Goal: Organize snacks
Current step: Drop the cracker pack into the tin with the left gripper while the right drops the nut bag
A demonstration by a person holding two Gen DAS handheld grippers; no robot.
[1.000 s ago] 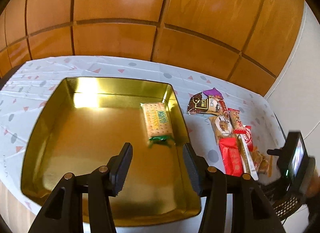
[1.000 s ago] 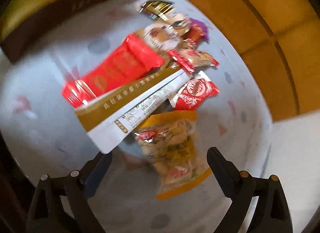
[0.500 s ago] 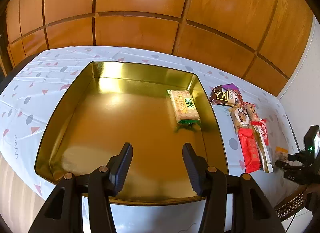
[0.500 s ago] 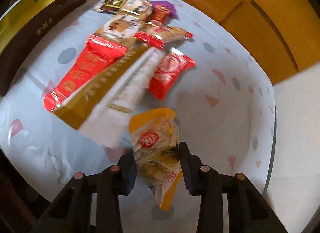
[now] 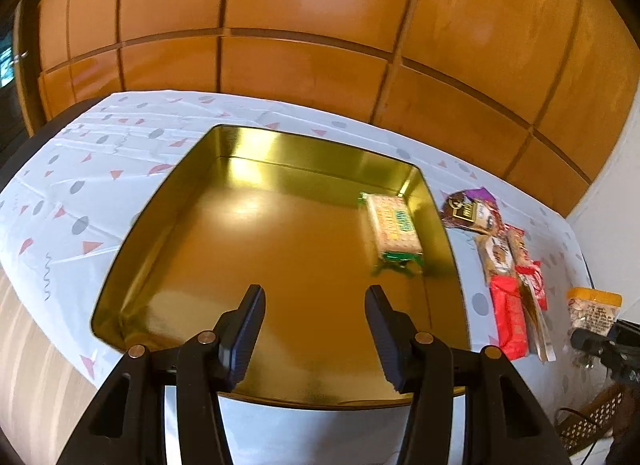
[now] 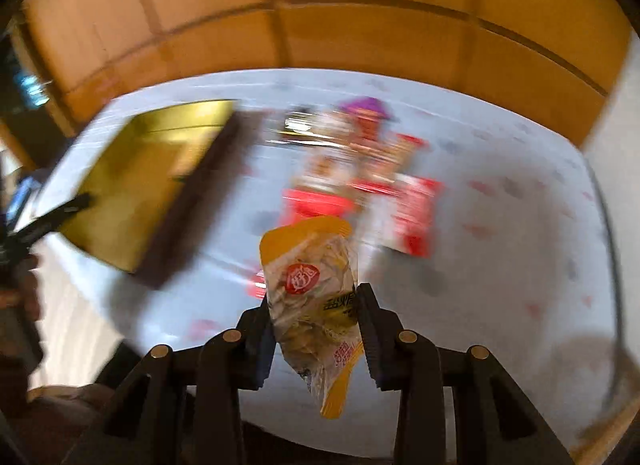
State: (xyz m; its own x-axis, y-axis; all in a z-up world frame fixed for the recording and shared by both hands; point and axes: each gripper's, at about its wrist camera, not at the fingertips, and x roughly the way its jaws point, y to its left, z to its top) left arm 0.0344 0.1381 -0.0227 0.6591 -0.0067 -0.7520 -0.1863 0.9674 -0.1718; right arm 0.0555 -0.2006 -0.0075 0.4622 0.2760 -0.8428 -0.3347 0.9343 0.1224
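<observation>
A gold tin [image 5: 168, 225] lies on the white patterned tablecloth, with one cracker packet [image 5: 394, 225] inside by its right wall. My left gripper [image 5: 314, 333] is open and empty above the tin's near edge. My right gripper [image 6: 316, 325] is shut on a yellow snack packet [image 6: 312, 297], lifted above the table; the packet also shows in the left wrist view [image 5: 594, 307] at the far right. Several snack packets [image 5: 508, 277] lie in a row right of the tin, blurred in the right wrist view [image 6: 360, 169]. The tin shows at left in the right wrist view [image 6: 132, 193].
A wooden panelled wall [image 5: 320, 45] stands behind the table. The table's near edge [image 5: 52, 305] drops to a wooden floor at left. A white wall [image 5: 612, 201] is at the right. A wicker object [image 5: 588, 421] sits below the table's right corner.
My right gripper has lifted the yellow snack packet off the table and swung up and left. My left gripper has drawn back a little from the tin and stays open.
</observation>
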